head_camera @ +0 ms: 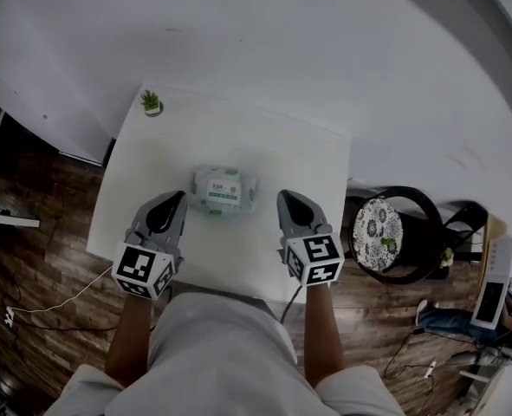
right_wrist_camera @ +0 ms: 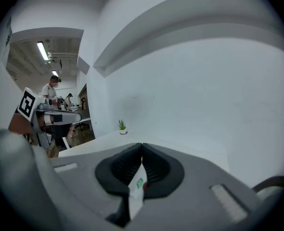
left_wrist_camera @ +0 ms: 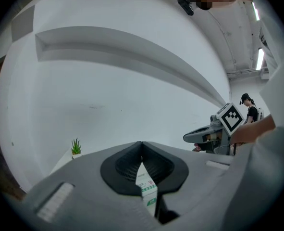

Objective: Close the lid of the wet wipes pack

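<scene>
The wet wipes pack [head_camera: 224,189], white with a green label, lies flat in the middle of the white table [head_camera: 152,159]. Whether its lid is up or down I cannot tell. My left gripper [head_camera: 178,197] rests just left of the pack, its jaws shut with nothing in them. My right gripper [head_camera: 284,197] sits just right of it, also shut and empty. Neither touches the pack. In the left gripper view the jaws [left_wrist_camera: 142,144] meet at the tip, and a strip of the pack [left_wrist_camera: 147,189] shows through the gap behind them. The right gripper view shows the same: jaws [right_wrist_camera: 142,145] closed, pack [right_wrist_camera: 136,186] behind.
A small potted plant [head_camera: 152,103] stands at the table's far left corner. A round dark chair with a patterned cushion [head_camera: 378,234] is close to the table's right edge. Wooden floor surrounds the table, and a white wall rises behind it. A person [left_wrist_camera: 250,109] stands far off.
</scene>
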`<move>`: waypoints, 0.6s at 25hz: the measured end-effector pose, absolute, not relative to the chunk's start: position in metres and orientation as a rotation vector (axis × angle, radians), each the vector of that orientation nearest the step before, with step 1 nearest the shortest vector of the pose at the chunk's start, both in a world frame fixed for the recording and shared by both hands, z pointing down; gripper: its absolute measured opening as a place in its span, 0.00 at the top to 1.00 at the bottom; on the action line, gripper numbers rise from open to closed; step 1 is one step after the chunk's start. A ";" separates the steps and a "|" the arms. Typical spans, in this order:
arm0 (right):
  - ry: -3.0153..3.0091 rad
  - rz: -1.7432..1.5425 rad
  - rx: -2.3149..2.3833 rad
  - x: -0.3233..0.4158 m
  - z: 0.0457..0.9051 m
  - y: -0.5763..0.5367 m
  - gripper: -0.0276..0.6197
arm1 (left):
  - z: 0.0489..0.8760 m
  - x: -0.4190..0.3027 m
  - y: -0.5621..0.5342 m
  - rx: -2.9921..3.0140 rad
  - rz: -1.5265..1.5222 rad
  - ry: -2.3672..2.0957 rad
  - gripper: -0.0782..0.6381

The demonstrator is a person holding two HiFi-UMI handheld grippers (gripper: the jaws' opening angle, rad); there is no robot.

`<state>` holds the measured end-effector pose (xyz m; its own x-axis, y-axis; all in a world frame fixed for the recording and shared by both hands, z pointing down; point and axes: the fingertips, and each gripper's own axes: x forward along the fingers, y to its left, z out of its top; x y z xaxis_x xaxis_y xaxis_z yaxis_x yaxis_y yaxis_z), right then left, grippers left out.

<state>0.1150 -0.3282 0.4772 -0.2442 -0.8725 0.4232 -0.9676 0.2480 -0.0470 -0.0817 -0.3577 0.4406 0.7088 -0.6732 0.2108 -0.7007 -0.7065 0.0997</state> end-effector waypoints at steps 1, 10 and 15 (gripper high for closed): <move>-2.211 0.417 1.735 0.119 0.470 -0.324 0.95 | 0.438 -0.079 -0.357 2.752 0.231 -1.105 0.88; -2.164 0.350 1.979 0.157 0.440 -0.275 0.95 | 0.420 -0.055 -0.340 2.817 0.204 -1.068 0.88; -2.162 0.348 2.042 0.166 0.435 -0.256 0.95 | 0.409 -0.061 -0.333 2.826 0.194 -1.116 0.88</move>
<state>0.1664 -0.2562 0.4350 -0.0639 -0.9624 0.2640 -0.9966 0.0479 -0.0666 -0.0606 -0.3332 0.4094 0.7236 -0.6729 0.1537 -0.6853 -0.7270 0.0432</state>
